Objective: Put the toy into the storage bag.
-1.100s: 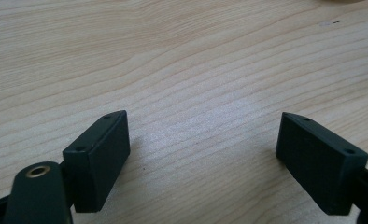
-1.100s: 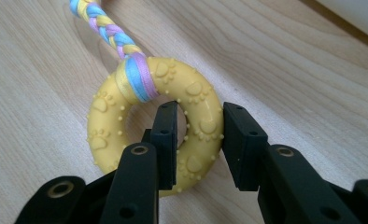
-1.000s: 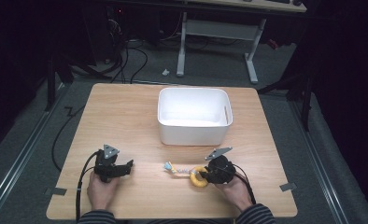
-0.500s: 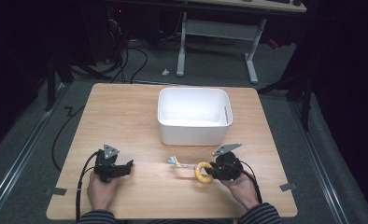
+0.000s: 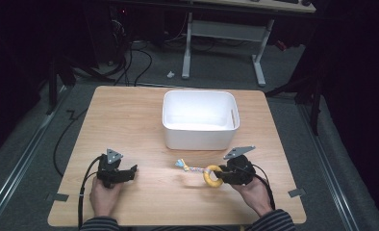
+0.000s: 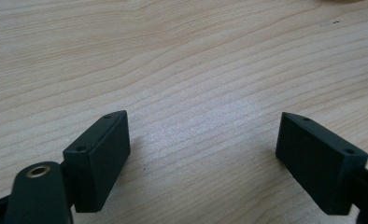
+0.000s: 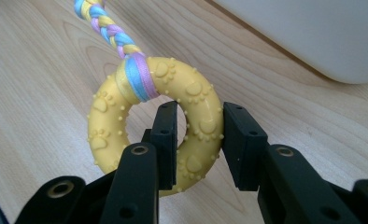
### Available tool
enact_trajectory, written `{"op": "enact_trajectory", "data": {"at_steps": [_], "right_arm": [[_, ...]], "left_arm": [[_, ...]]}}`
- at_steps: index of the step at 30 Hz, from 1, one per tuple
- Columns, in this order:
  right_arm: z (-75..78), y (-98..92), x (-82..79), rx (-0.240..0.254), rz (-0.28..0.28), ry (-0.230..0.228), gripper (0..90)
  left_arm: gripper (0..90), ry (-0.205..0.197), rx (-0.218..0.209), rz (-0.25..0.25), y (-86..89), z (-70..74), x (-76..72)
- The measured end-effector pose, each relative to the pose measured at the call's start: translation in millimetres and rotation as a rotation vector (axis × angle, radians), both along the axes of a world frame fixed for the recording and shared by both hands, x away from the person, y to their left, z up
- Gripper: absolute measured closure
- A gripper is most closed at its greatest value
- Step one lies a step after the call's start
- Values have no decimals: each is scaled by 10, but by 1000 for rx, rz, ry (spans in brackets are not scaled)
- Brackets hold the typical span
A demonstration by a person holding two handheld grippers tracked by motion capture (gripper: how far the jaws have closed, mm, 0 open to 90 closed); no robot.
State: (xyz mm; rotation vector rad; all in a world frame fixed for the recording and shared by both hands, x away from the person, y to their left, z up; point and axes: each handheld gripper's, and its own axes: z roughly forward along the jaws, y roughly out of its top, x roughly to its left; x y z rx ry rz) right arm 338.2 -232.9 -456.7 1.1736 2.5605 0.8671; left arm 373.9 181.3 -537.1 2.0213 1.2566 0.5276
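The right tool (image 7: 198,140) is clamped on the yellow ring toy (image 7: 126,130): one jaw passes through the ring's hole, the other bears on the outer rim, and the ring wall is pinched between them. A braided rope tail (image 7: 109,32) in blue, pink and yellow is knotted around the ring's far side and trails away from the jaws.

Change since one second ago: in the high view, the right tool (image 5: 226,174) and the ring (image 5: 211,175) have risen from the table and shifted toward the white bin (image 5: 199,139). The rope tail (image 5: 187,167) has moved with them. A faint shadow beneath the ring suggests it is now clear of the table (image 5: 144,120), though the rope's free end may still touch the surface; this cannot be confirmed. The grip appears unchanged across the interval.

The left tool (image 6: 201,154) stands wide open with nothing between its jaws, over bare wood. In the high view it (image 5: 130,171) rests at the near left of the table, in the same place as a second ago.

Assessment: the pick-up step is complete and the transfer has begun. The ring sits just in front of the bin's near wall, so the remaining work is probably to lift it over the rim and release it inside. The dangling rope could catch on the rim.
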Motion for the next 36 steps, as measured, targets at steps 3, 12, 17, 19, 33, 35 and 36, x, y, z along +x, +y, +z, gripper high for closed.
{"op": "enact_trajectory", "data": {"at_steps": [3,12,17,19,33,35,36], "right_arm": [[37,-14,-16,4,-1,-11,680],[128,-61,-26,24,10,-15,680],[194,-69,-38,23,18,-24,681],[225,-77,-33,24,24,-34,680],[504,-77,-11,22,29,-59,681],[564,-89,-7,26,28,-74,681],[588,-97,-5,27,30,-84,681]], "left_arm": [[181,0,0,0,0,0,0],[182,-1,1,1,-3,0,-2],[181,-1,0,1,-3,0,-1],[181,0,1,-1,-2,0,-2],[181,0,1,-2,-3,1,-8],[181,0,1,-2,-3,1,-8],[181,0,1,-2,-3,0,-8]]}}
